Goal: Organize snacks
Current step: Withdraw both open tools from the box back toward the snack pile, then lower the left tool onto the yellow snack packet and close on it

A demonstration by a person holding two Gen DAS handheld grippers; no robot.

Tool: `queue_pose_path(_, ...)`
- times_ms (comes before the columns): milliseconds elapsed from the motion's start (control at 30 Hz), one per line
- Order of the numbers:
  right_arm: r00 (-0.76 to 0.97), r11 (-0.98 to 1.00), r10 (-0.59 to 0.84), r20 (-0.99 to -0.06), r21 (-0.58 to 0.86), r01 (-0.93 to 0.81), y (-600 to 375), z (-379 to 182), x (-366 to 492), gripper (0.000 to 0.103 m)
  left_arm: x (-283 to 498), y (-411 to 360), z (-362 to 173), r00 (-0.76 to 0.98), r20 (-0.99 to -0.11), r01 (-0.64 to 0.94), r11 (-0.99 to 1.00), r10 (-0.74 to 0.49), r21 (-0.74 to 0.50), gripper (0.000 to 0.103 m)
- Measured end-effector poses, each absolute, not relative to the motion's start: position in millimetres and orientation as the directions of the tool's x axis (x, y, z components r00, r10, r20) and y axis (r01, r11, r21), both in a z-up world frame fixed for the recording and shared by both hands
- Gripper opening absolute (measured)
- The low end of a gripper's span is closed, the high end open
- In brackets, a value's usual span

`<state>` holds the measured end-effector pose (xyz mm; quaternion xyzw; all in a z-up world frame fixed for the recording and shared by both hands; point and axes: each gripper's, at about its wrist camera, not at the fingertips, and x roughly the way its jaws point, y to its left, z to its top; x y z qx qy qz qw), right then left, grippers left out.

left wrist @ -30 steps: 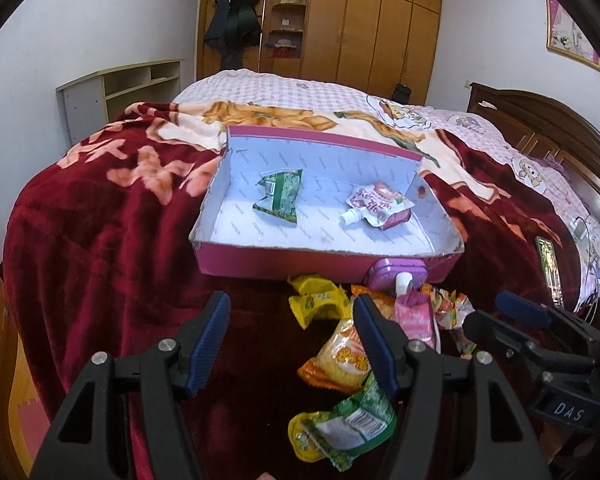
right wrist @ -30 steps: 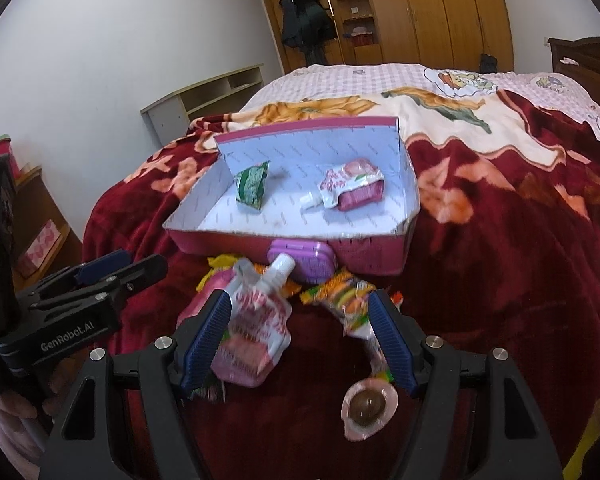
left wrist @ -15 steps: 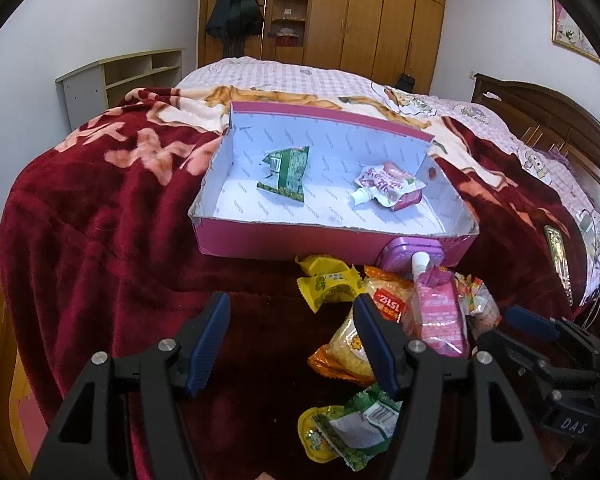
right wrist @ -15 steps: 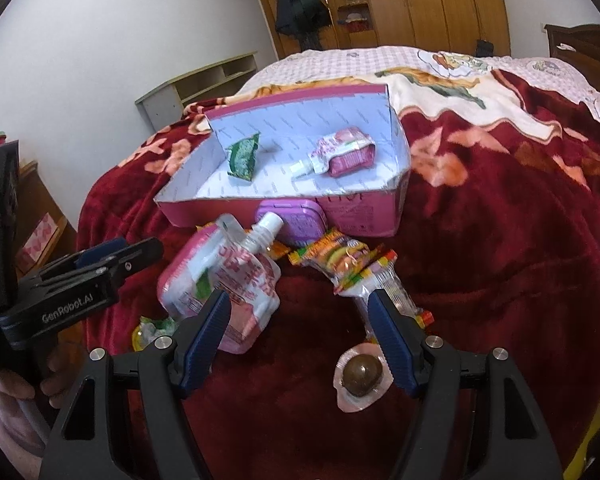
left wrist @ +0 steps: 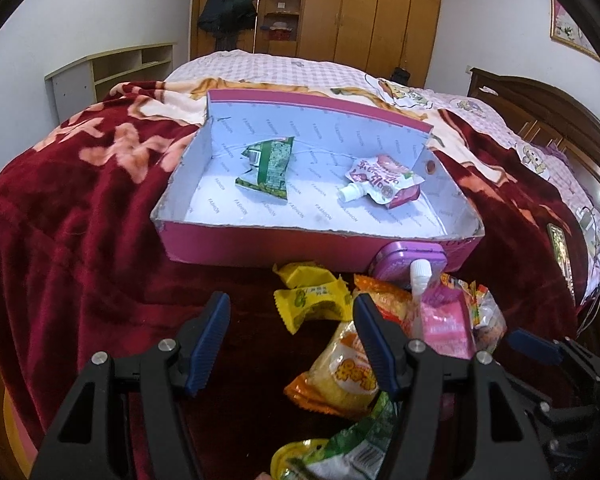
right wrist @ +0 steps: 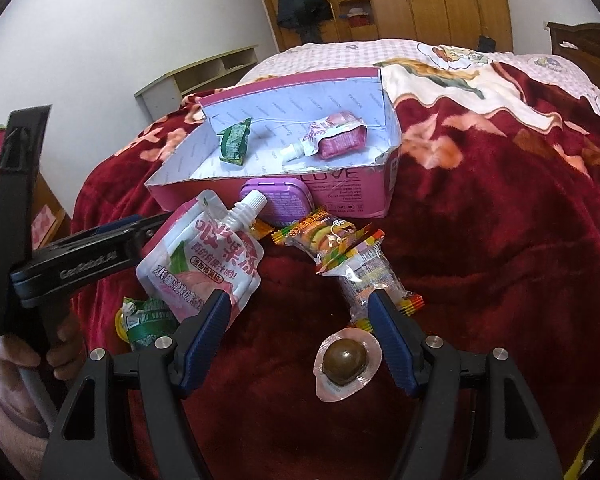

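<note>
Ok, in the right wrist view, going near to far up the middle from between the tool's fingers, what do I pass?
Round chocolate in its blister → striped candy wrapper → purple tin → pink box front wall → pink drink pouch inside the box.

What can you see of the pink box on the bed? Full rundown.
The pink box is open-topped cardboard, pink outside, white-lined with small repeated print, its far wall taller than the front. It sits level on the red blanket. Inside lie a green snack packet and a pink spouted pouch, apart. A purple tin leans on its front wall.
</note>
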<state>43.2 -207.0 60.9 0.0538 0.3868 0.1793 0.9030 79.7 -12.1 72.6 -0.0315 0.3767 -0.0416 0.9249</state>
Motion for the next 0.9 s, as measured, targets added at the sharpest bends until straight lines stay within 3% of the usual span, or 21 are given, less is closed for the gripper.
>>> queue_pose_path(367, 0.627, 0.928, 0.371, -0.685, 0.241, -0.285, -210, 54, 45, 0.073, 96, -7, 62, 0.702, -0.702, 0.011, 0.987, -0.122, -0.161, 0.067)
queue_pose_path(633, 0.627, 0.928, 0.372, -0.684, 0.25, -0.277, -215, 51, 47, 0.073, 100, -4, 55, 0.689, -0.705, 0.011, 0.976, -0.165, -0.218, 0.054)
queue_pose_path(900, 0.627, 0.925, 0.378, -0.681, 0.25, -0.285, -214, 52, 46, 0.073, 111, -3, 50, 0.674, -0.709, 0.017, 0.965, -0.205, -0.263, 0.054)
